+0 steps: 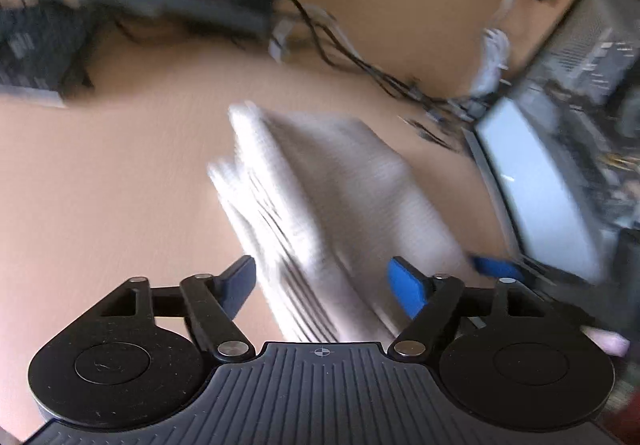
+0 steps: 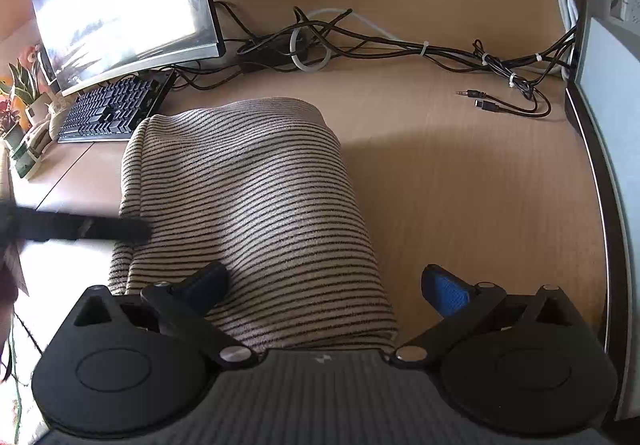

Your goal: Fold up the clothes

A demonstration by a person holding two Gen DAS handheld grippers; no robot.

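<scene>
Two grippers, both spread wide, nothing pinched. Right gripper (image 2: 326, 287) hangs over the near end of the folded beige garment with thin black stripes (image 2: 248, 205); its left blue-padded finger (image 2: 206, 281) sits on or just above the cloth, right finger (image 2: 446, 291) over bare light wooden counter (image 2: 460, 185) at 3 o'clock of the fold. Garment lies as a folded stack mid-counter, long axis running 6 to 12 o'clock. Black bar-shaped part of the left gripper (image 2: 80, 227) comes in from 9 o'clock, tip touching the garment's left edge, blurred. Curved monitor (image 2: 124, 1) and black keyboard (image 2: 112, 111) at 10 o'clock, tangle of black and white cables (image 2: 360, 41) at 12 to 1 o'clock. Left wrist view is motion-blurred: left gripper (image 1: 322, 283) with fingers apart, striped stack (image 1: 320, 205) passing between them, contact cannot tell; monitor (image 1: 560, 149) at 3 o'clock there
</scene>
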